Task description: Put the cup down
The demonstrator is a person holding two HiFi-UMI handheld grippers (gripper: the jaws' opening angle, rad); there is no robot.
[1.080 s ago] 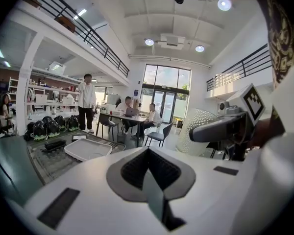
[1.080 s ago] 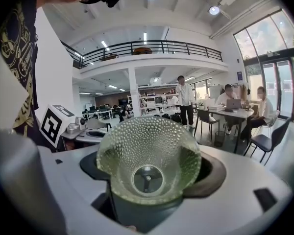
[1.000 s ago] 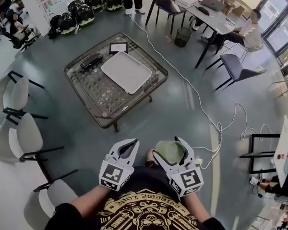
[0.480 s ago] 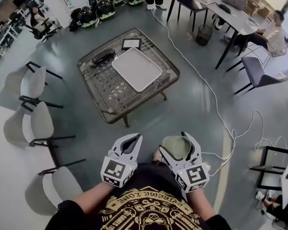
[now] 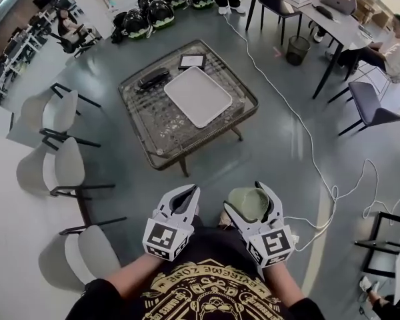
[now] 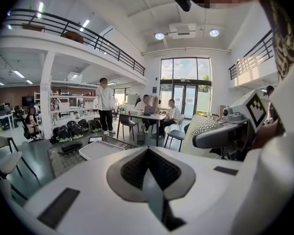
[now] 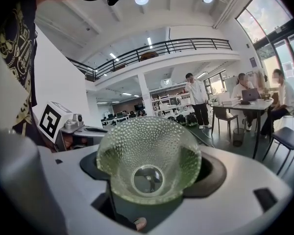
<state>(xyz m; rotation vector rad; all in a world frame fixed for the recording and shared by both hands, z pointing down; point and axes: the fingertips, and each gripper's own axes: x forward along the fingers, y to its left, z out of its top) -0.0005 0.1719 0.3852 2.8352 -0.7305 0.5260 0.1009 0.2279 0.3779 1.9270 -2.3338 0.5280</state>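
Green dimpled cup (image 7: 149, 153) in right gripper (image 5: 250, 204)

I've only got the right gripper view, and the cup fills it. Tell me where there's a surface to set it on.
Observer: A low table stands ahead across the floor, apart from the cup.
Operator: Report what's on it.
Observer: A white tray lies flat on its top, toward the far side.
Operator: Now the left gripper.
Observer: The left gripper has its jaws together with nothing between them.
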